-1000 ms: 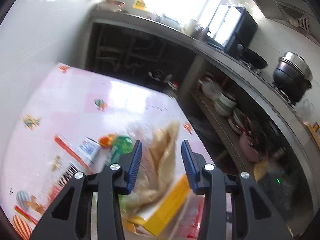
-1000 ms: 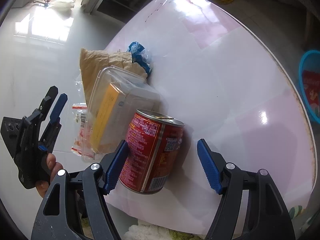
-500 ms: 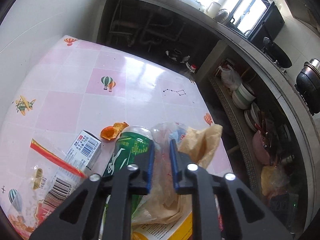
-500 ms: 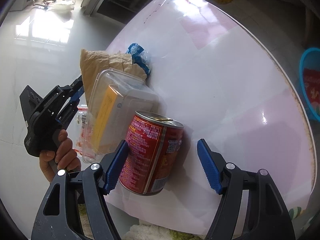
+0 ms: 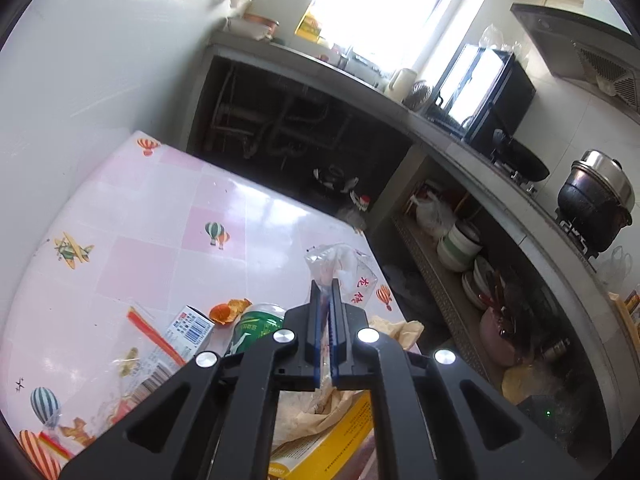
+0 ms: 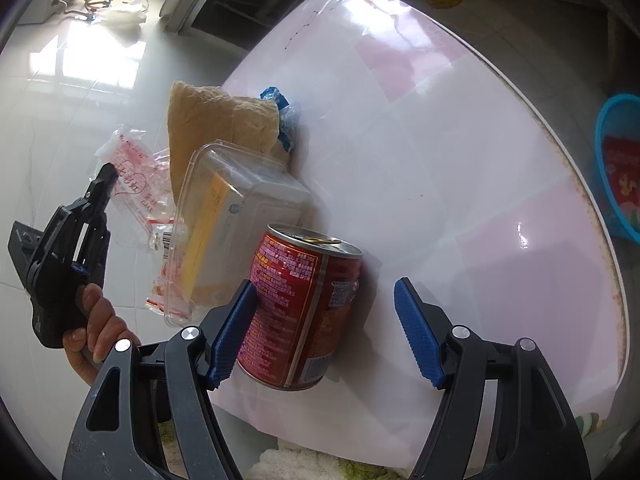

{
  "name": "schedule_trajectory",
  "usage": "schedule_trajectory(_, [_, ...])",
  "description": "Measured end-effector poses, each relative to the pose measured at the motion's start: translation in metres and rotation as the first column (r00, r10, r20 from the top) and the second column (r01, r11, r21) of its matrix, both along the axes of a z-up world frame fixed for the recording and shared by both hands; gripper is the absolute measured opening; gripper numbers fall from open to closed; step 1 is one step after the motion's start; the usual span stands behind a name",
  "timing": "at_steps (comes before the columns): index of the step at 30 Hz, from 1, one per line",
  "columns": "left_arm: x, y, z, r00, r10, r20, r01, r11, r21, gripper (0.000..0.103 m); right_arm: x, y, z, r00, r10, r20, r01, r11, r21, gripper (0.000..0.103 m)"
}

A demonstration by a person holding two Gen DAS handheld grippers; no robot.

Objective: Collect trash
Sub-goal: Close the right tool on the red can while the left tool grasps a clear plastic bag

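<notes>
My left gripper (image 5: 325,292) is shut on a clear plastic wrapper with red print (image 5: 344,268) and holds it above the table; it also shows in the right wrist view (image 6: 132,172), pinched by the left gripper (image 6: 107,174). My right gripper (image 6: 326,320) is open, its fingers either side of an upright red can (image 6: 300,308). Beside the can lie a clear plastic box with a yellow carton inside (image 6: 236,220), a brown paper bag (image 6: 216,120) and a blue wrapper (image 6: 280,104). A green can (image 5: 256,328) stands below the left gripper.
A pink checked tablecloth (image 5: 160,248) carries a small white carton (image 5: 190,326), orange peel (image 5: 228,310) and a red-striped snack bag (image 5: 148,344). A kitchen counter with pots (image 5: 596,200) runs behind. A blue basin (image 6: 620,168) stands on the floor past the table edge.
My left gripper closed on the clear wrapper and lifted it up off the pile. The right gripper stayed open around the red can.
</notes>
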State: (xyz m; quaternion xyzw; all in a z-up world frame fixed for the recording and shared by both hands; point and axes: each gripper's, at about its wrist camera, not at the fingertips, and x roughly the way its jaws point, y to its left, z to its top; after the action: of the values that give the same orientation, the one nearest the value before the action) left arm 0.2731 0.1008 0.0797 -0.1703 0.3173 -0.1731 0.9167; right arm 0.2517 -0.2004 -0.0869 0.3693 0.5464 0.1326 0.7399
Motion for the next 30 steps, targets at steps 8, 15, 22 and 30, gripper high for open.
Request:
schedule_trajectory(8, [-0.042,0.025,0.012,0.999,0.026,0.035,-0.025,0.999,-0.034,0.003,0.007,0.006,-0.004,1.0,0.009,-0.025,-0.008,0.999,0.044,0.07])
schedule_trajectory(15, [-0.071,0.042,0.011,0.999,0.038,0.028,-0.036,0.997,-0.071,0.003,0.015,0.018,-0.017,0.998,0.024,-0.064,-0.018,0.995,0.098,0.07])
schedule_trajectory(22, [-0.08,0.045,0.007,0.999,0.034,0.014,-0.032,0.996,-0.084,0.003,0.014,0.02,-0.026,0.997,0.017,-0.071,-0.007,0.992,0.127,0.065])
schedule_trajectory(30, [-0.084,0.044,0.008,0.999,0.025,0.019,-0.023,0.995,-0.099,0.003,-0.013,0.025,0.016,0.989,0.038,0.142,-0.015,0.987,-0.163,0.064])
